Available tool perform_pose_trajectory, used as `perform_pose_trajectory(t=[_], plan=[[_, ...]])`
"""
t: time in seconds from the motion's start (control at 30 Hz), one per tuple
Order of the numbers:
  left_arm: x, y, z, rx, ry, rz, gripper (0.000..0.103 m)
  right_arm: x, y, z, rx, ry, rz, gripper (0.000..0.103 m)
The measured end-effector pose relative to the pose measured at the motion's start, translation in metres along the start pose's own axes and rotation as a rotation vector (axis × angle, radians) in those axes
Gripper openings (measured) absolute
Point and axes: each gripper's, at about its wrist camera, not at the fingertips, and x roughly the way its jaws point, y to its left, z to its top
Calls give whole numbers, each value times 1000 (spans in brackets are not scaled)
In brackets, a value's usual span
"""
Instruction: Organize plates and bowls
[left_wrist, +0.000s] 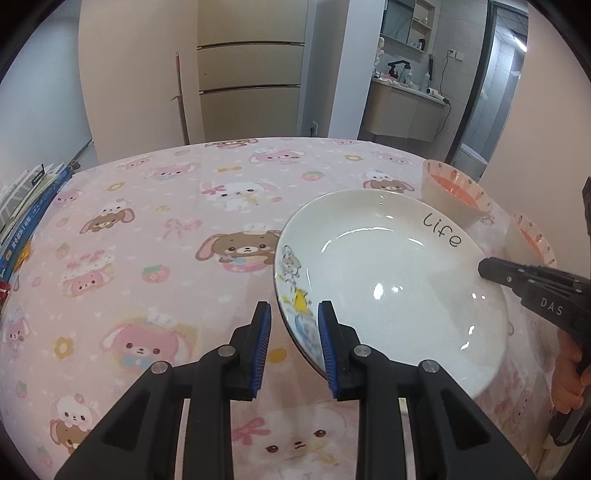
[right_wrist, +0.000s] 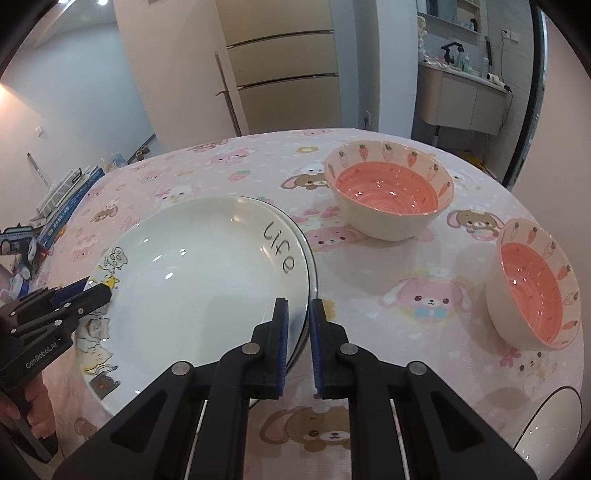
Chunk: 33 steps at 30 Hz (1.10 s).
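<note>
From the left wrist, the left gripper (left_wrist: 293, 345) straddles the near-left rim of the white "life" plate (left_wrist: 391, 273) on the pink cartoon tablecloth (left_wrist: 147, 229), its blue pads apart on either side of the rim; whether they press it I cannot tell. From the right wrist, the right gripper (right_wrist: 297, 349) is clamped on the plate's right rim, two strawberry bowls (right_wrist: 388, 192) standing well apart to the right.
</note>
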Motion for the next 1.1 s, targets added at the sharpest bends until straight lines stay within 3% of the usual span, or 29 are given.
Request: perform_pose_trajectory(t=[0.3, 0.57, 0.87, 0.93, 1.0, 1.1], plan=[[-7, 4, 1, -19, -28, -15, 26, 1, -1, 1, 4, 1, 10, 10], [-24, -3, 2, 11, -147, -45, 26, -3, -2, 1, 6, -26, 4, 10], [-45, -7, 2, 24, -277, -38, 27, -21, -2, 5, -2, -122, -25, 10], [-50, -8, 3, 29, -298, -40, 35, -28, 1, 5, -12, -155, -39, 10], [-56, -11, 2, 38, -337, -24, 78, -37, 3, 6, -20, -190, -41, 10], [-69, -18, 0, 78, -406, 5, 81, -56, 5, 6, -11, -242, -19, 10]])
